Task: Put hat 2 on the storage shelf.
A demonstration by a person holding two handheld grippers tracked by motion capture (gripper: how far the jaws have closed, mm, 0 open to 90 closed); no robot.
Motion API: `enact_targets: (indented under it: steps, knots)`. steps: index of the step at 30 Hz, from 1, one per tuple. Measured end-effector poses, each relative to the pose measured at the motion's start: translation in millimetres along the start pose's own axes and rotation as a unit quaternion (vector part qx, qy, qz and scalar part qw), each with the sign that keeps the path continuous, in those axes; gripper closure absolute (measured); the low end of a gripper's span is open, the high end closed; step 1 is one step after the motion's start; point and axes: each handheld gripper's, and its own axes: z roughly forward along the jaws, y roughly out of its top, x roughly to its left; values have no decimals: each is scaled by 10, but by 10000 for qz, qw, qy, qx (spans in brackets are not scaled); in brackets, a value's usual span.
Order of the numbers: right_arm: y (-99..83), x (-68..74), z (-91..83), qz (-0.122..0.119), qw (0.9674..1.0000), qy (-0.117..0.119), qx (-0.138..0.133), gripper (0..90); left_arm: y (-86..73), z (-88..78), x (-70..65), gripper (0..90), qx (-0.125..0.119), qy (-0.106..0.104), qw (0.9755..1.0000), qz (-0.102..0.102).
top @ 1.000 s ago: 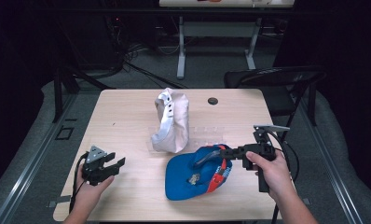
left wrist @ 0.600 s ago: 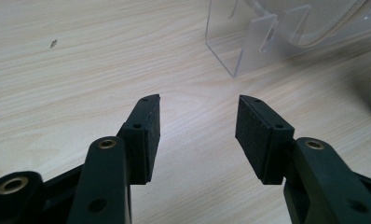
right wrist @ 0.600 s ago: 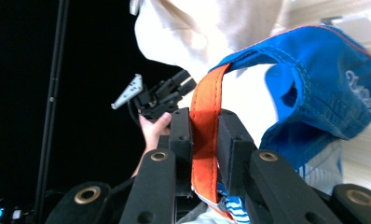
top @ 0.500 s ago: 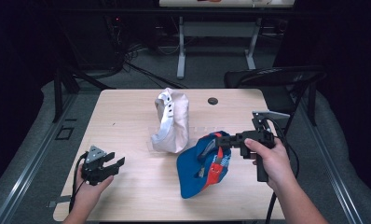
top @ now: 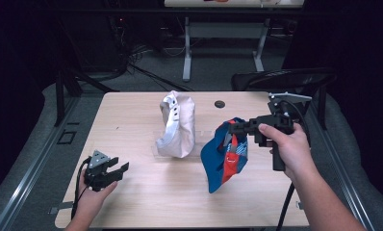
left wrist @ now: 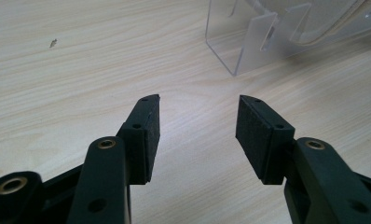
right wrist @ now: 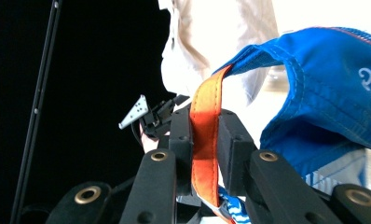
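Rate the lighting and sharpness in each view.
High view: table evenly lit, surroundings dark, slightly soft. Left gripper view: sharp wood grain, clear stand glares pale. Right gripper view: white cap overexposed, left side black, orange strap crisp between the right gripper.

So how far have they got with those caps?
One white cap already sits on a clear stand mid-table, so that part looks done. In hand: the right gripper pinches the orange strap of the blue cap, which hangs in the air above the table. The left gripper waits open, holding nothing. Left, probably: setting the blue cap down somewhere.
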Motion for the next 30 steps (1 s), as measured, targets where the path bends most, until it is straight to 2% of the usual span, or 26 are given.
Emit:
enact_targets:
  steps: [4,15,18,23,30]
  knots:
    - [109,79,-78,80,9999,15,-76,777,1,-1,1,503,-11,10,10000,-3]
    - [407,304,-212,-13,9991,-70,-409,776,-1,2,3,503,8,-8,10000,8]
    - [486,319,-226,-53,9990,-50,-444,776,-3,1,9,503,12,-2,10000,21]
    - [613,311,-206,-4,9983,-202,-555,776,-6,-3,12,503,16,16,10000,7]
    - [756,263,-108,71,9978,-180,-641,776,-6,3,14,503,23,18,10000,17]
